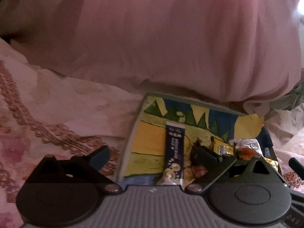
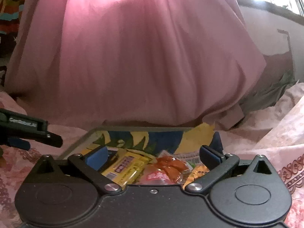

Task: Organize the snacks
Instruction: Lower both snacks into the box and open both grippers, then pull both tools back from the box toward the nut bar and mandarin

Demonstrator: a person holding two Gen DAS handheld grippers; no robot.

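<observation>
On pink bedding [image 1: 62,98], both hand-held grippers gape; the navy sachet [image 1: 173,150] shows leftward only (blurred).

Lower centre of the frame: stick packet [image 1: 174,152] on tray [image 1: 133,133], snack pile [image 1: 245,148] at its right; pillow [image 1: 171,38] behind, bed cover [image 1: 57,104] left.

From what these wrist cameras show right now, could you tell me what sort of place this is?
Most likely a bedroom, with work done on a bed. A floral pink bedspread covers the surface, a big pink pillow or duvet is heaped behind, and the snacks sit on a colourful tray laid on the bedding.
</observation>
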